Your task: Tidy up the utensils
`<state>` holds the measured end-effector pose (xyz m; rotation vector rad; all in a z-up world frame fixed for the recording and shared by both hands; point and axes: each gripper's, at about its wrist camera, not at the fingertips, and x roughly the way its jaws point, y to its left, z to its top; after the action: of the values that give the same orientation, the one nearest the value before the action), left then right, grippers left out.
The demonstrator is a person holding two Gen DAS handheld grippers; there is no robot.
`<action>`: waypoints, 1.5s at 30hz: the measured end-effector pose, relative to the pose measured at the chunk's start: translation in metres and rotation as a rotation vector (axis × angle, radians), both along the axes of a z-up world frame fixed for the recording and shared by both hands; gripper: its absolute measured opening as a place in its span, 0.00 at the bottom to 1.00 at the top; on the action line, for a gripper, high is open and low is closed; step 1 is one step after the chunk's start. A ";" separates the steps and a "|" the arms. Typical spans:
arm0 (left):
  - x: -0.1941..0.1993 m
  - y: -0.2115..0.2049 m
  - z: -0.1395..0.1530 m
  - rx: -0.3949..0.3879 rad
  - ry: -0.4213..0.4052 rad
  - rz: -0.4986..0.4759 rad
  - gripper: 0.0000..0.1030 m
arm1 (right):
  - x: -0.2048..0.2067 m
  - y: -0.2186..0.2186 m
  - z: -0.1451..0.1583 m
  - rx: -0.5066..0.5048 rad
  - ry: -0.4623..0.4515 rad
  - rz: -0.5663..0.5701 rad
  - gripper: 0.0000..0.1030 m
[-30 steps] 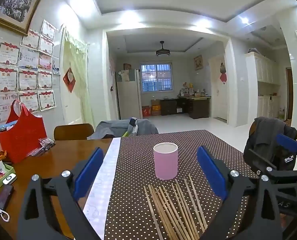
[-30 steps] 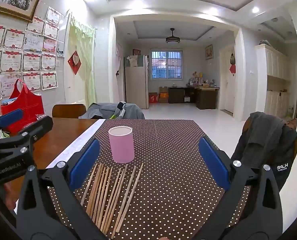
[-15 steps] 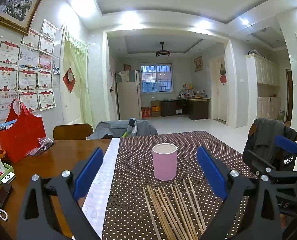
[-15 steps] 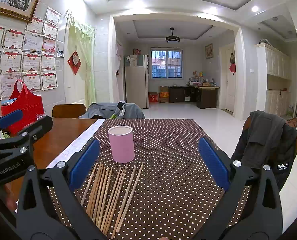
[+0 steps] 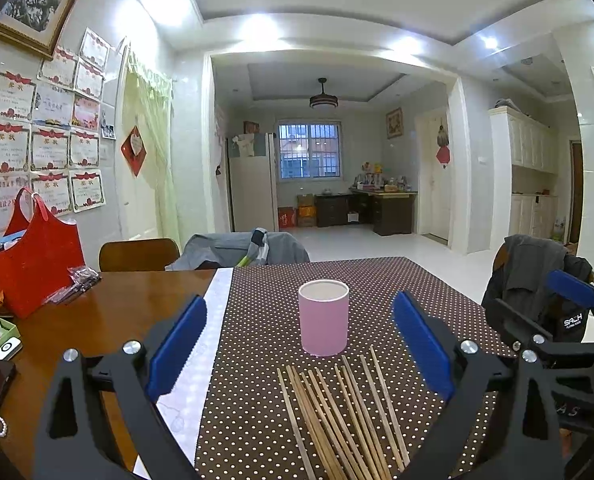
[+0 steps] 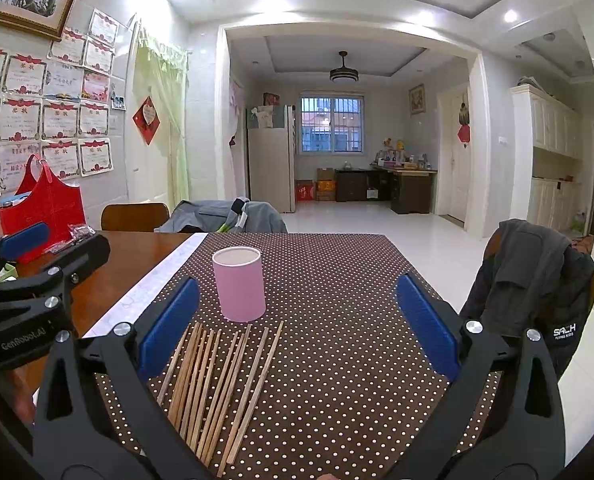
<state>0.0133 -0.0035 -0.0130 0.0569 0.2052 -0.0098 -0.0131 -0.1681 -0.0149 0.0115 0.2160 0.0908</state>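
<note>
While nothing is yet picked up, the left gripper (image 5: 299, 354) hangs wide open and empty above the chopsticks (image 5: 339, 412), which lie fanned just before the seemingly empty pink cup (image 5: 323, 322); the right gripper (image 6: 295, 324) likewise gapes empty. Next: pinch one stick.

red bag (image 5: 37, 264) at 9 o'clock on wooden table (image 5: 109, 312) | dotted cloth (image 6: 337, 280) across centre | jacket (image 6: 533, 280) draped on chair at 3 o'clock | fridge (image 6: 271, 160) at 12 o'clock | certificates (image 5: 37, 140) at 10 o'clock
</note>
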 end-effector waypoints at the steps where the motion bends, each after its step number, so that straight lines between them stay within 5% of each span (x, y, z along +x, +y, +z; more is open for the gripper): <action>1: 0.002 0.000 -0.001 0.001 0.003 0.000 0.90 | 0.001 0.000 -0.001 0.000 0.002 -0.001 0.94; 45: 0.008 0.006 -0.005 0.003 0.012 -0.001 0.90 | 0.007 0.000 -0.002 0.008 0.020 0.000 0.94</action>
<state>0.0216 0.0021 -0.0182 0.0603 0.2176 -0.0107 -0.0065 -0.1681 -0.0168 0.0201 0.2354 0.0914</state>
